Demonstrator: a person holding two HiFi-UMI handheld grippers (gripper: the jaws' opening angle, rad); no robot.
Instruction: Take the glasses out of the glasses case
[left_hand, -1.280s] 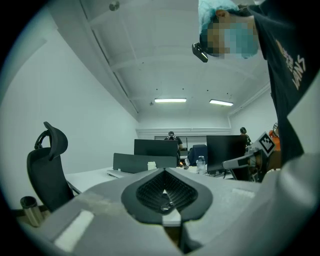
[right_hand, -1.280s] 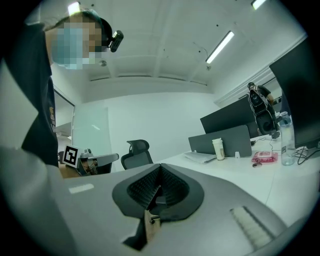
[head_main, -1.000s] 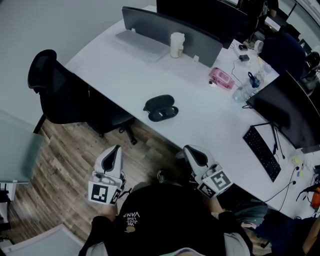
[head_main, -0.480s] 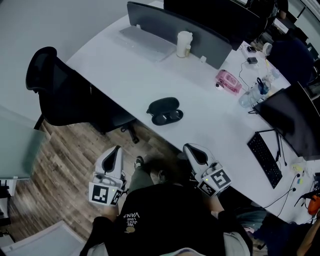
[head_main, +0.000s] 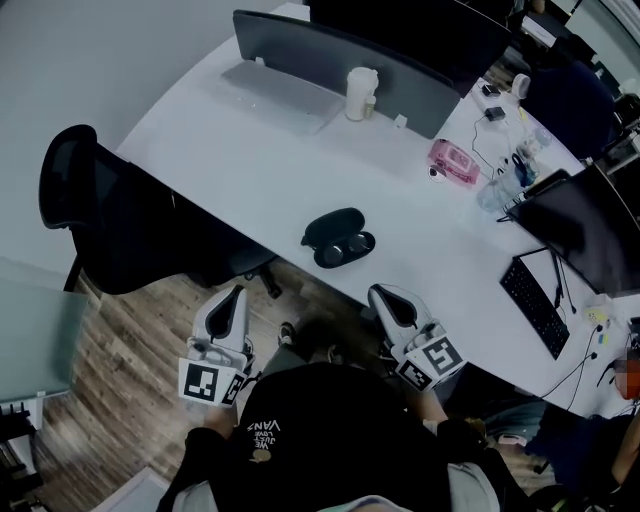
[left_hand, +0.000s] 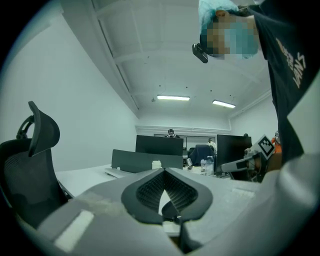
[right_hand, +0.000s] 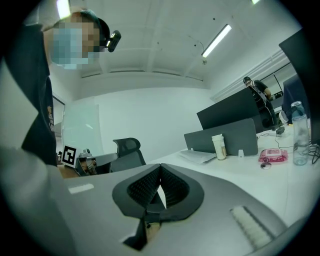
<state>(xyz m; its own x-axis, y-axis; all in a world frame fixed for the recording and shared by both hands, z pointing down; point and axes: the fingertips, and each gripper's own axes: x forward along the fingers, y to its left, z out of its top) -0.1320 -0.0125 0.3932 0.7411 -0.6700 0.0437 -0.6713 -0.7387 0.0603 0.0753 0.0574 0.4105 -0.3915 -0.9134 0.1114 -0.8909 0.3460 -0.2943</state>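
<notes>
A black glasses case (head_main: 337, 238) lies open on the white desk (head_main: 250, 140) near its front edge, its lid tipped back; I cannot make out what lies inside. My left gripper (head_main: 229, 307) hangs over the wooden floor, below and left of the case, jaws shut and empty. My right gripper (head_main: 392, 303) is held just in front of the desk edge, below and right of the case, also shut on nothing. In the left gripper view the left gripper (left_hand: 163, 172) has its tips touching. The right gripper (right_hand: 160, 169) in its own view looks the same.
A black office chair (head_main: 110, 215) stands left of the desk. A grey divider (head_main: 330, 55), a white cup (head_main: 359, 92), a pink item (head_main: 452, 160), a bottle (head_main: 497, 190), a monitor (head_main: 580, 235) and a keyboard (head_main: 530, 300) sit further back and right.
The head view has shifted, so the case now sits a little lower and further right, closer to both grippers. Both grippers stay shut and low.
</notes>
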